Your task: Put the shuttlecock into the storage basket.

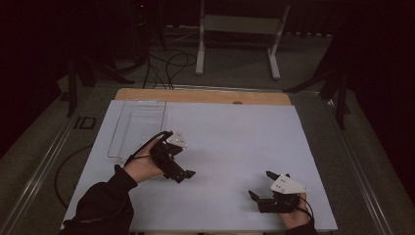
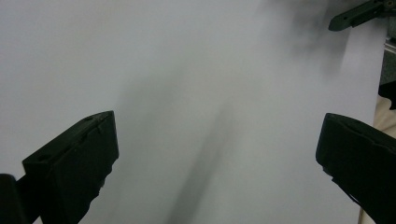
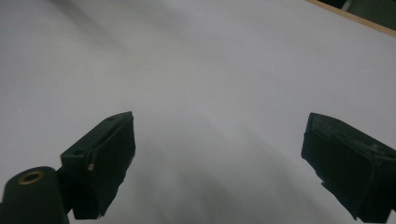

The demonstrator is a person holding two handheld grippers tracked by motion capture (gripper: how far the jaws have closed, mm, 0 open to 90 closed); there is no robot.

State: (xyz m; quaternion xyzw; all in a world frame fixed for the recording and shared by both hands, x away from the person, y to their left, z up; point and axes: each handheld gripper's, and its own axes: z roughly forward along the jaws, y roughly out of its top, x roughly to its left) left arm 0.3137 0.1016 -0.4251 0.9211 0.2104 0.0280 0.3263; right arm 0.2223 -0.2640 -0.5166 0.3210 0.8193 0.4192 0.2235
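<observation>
Clear, thin-walled plastic tray (image 1: 138, 128), rectangular and nearly see-through, is lying flat on the pale grey-white table sheet (image 1: 235, 142), just ahead of and slightly to the outer side of the left gripper (image 1: 182, 172) as the high view shows it. I am holding that claw low over the sheet with its two black jaws spread wide and nothing between them; in the left gripper view they are framing bare sheet, with a jaw of the other gripper showing in the far upper corner. I am keeping the right gripper (image 1: 261, 185) well apart from the tray, near my own edge of the table, its jaws likewise spread and empty; in the right gripper view they are framing plain sheet, with the wooden table edge (image 3: 355, 18) beyond.

Handling, as I am judging it: the tray is looking light, stiff enough to lift by one wall yet liable to flex, and slick, so it may skate across the sheet if nudged. Its faint outline is making the rim hard to read. I am favouring a pinch across the near short wall, one jaw inside and one outside, closing gently to avoid cracking or bowing the plastic.
</observation>
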